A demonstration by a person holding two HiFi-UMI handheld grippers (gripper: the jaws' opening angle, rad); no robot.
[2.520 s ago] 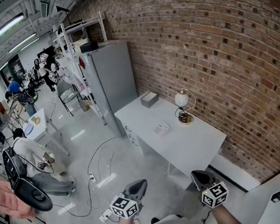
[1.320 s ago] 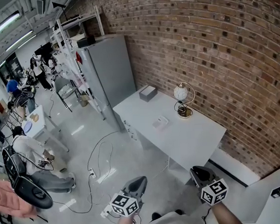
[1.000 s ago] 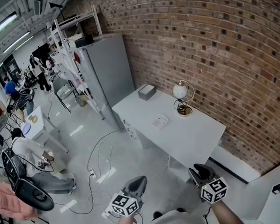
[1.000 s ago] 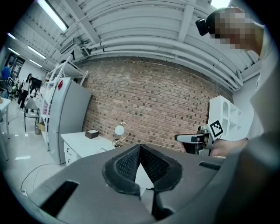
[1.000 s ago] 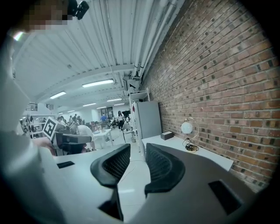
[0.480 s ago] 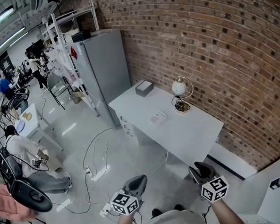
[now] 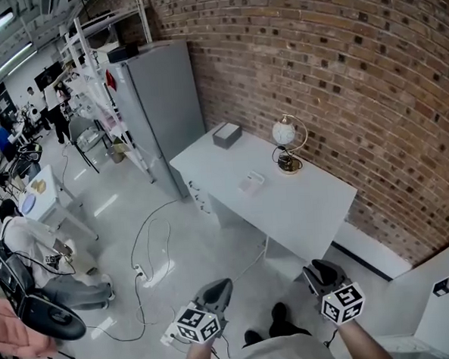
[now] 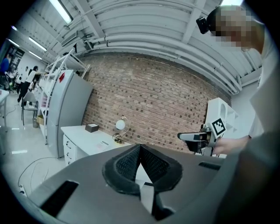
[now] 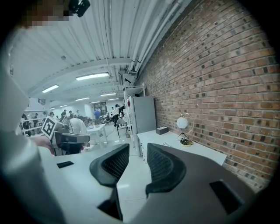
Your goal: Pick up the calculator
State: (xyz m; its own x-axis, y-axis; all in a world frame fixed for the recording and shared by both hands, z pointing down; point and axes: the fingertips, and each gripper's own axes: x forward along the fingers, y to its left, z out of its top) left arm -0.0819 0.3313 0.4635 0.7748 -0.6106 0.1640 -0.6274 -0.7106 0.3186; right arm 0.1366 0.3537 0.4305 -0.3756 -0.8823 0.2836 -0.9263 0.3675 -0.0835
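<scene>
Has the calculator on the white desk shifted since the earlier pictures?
No. The calculator lies on the same spot of the desk, between the grey box and the globe lamp, as before.

I read no legible text, label, brand or number in any view (any print on the calculator (image 7: 252, 183) is too small to resolve).
</scene>
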